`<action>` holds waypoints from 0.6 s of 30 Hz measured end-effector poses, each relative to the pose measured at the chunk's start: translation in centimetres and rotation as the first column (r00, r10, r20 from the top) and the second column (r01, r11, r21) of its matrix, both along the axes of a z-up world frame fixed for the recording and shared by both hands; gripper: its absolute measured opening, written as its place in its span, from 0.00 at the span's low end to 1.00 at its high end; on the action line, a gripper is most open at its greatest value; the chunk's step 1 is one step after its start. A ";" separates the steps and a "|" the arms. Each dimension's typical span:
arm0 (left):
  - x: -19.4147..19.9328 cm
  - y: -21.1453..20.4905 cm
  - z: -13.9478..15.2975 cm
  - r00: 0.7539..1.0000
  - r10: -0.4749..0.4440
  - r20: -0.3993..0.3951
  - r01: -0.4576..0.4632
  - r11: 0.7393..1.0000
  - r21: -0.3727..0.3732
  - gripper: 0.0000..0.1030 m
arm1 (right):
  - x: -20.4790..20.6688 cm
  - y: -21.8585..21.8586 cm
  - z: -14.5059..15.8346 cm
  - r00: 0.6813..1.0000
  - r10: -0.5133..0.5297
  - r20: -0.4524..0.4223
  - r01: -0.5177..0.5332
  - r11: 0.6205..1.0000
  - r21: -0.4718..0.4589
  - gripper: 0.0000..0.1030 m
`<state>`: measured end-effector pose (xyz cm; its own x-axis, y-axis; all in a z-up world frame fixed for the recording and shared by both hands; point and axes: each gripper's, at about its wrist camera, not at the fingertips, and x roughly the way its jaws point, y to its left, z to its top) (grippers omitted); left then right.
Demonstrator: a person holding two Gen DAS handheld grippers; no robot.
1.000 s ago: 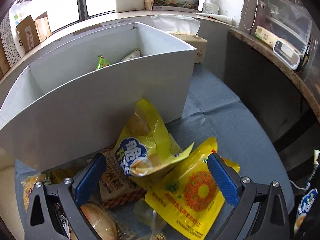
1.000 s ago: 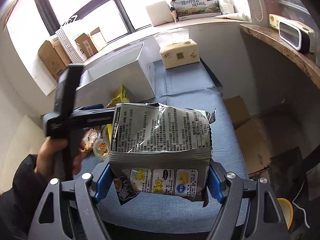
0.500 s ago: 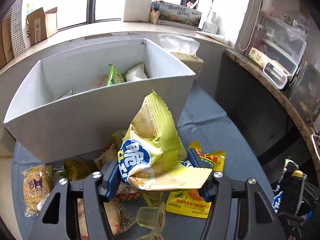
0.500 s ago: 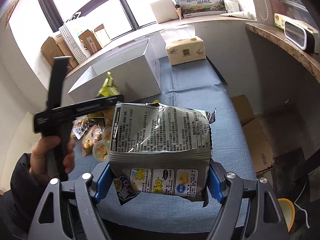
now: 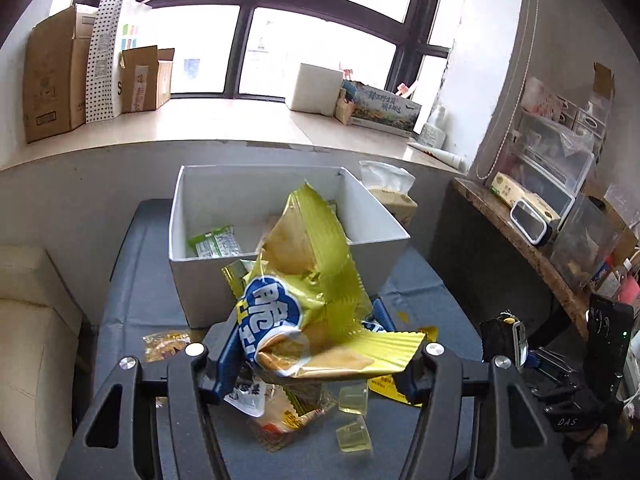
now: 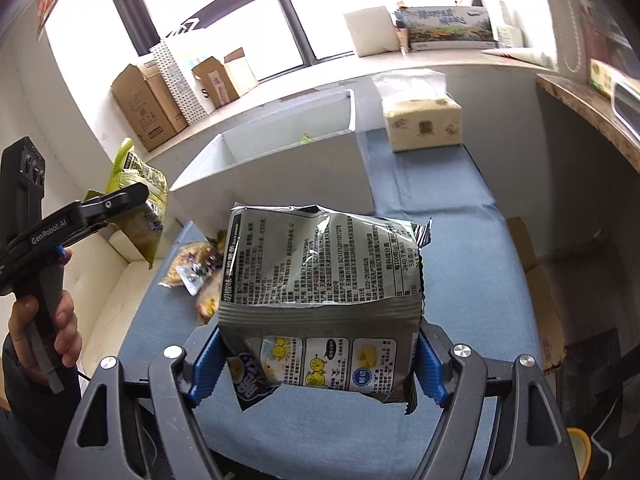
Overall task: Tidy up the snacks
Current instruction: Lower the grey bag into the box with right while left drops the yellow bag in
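Note:
My left gripper is shut on a yellow chip bag with a blue logo, held in the air in front of the white box. The box holds a green packet and other snacks. Loose snacks lie on the blue table below. My right gripper is shut on a silver chip bag, held above the table's near end. In the right wrist view the left gripper with its yellow bag is high at the left of the white box.
A tissue pack stands on the table behind the box. A beige cushion sits left of the table. A dark shelf with containers runs along the right. Cardboard boxes line the windowsill.
My left gripper closed on the yellow chip bag and lifted it up off the pile, well above the table. My right gripper kept holding the silver bag nearly still.

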<state>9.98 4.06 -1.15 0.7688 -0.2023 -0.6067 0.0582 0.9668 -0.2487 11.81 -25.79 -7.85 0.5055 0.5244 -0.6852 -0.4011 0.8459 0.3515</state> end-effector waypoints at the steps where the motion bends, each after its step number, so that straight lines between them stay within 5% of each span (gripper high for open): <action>1: 0.4 0.6 0.5 1.000 0.006 0.006 -0.006 1.000 -0.006 0.63 | 0.5 0.6 0.5 1.000 0.015 0.013 -0.015 1.000 0.003 0.80; 9: 8.5 2.4 3.1 0.998 0.040 0.039 -0.041 0.999 0.029 0.64 | 8.3 5.7 4.4 0.993 0.084 0.085 -0.088 0.996 0.035 0.80; 18: 16.1 2.6 0.8 0.998 0.049 -0.028 -0.046 0.993 0.110 0.64 | 19.9 9.7 4.0 0.998 0.033 0.054 -0.033 0.999 -0.008 0.80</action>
<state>26.12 6.61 -0.40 0.7565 -0.0974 -0.6467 0.0056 0.9898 -0.1426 31.76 -16.10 -3.82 0.5245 0.5369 -0.6608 -0.4472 0.8341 0.3229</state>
